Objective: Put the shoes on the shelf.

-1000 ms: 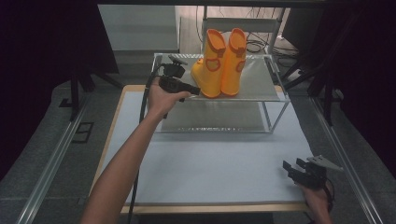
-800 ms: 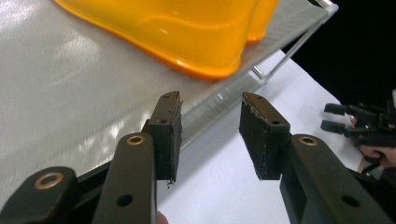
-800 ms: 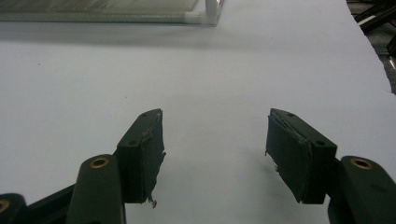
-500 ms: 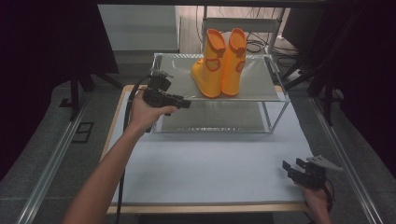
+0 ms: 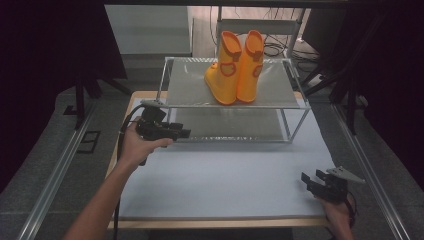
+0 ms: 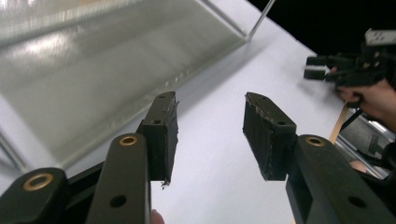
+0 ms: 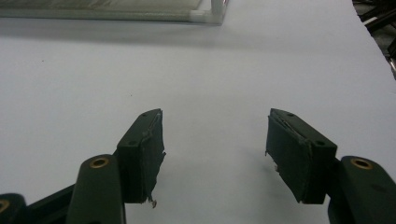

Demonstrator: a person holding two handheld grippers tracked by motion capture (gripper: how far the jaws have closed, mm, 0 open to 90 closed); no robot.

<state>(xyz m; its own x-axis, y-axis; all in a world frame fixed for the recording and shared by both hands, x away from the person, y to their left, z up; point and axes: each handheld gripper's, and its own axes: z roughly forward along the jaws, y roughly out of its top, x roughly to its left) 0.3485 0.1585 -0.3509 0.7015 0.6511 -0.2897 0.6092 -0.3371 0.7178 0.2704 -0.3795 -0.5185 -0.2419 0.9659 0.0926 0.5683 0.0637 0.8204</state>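
Nearest, at the table's front right corner: right hand [image 5: 336, 212] coming up from the bottom edge, wrist low, holding the right gripper [image 5: 311, 179] level just above the white table top [image 5: 235, 175] and aimed leftward across it. Jaws well apart in the right gripper view, nothing between the pads [image 7: 144, 154], only bare white surface ahead.

Farther in, on the left: bare forearm [image 5: 102, 200] stretched diagonally from the bottom edge, left hand [image 5: 136, 146] wrapped around the left gripper [image 5: 184, 134], cable [image 5: 120, 150] looping down beside the wrist. Gripper held level, pointing right, close in front of the lower left corner of the wire rack [image 5: 295, 120]. Jaws spread wide and just been opening further, empty; between the pads [image 6: 163, 130] only white table, with the rack's lower shelf [image 6: 93, 70] slanting past on the left and the other hand with its gripper far off at upper right.

Farthest: pair of orange rubber boots [image 5: 235, 67] standing upright side by side on the rack's top shelf [image 5: 190, 87], toes toward the near left, well apart from both grippers.
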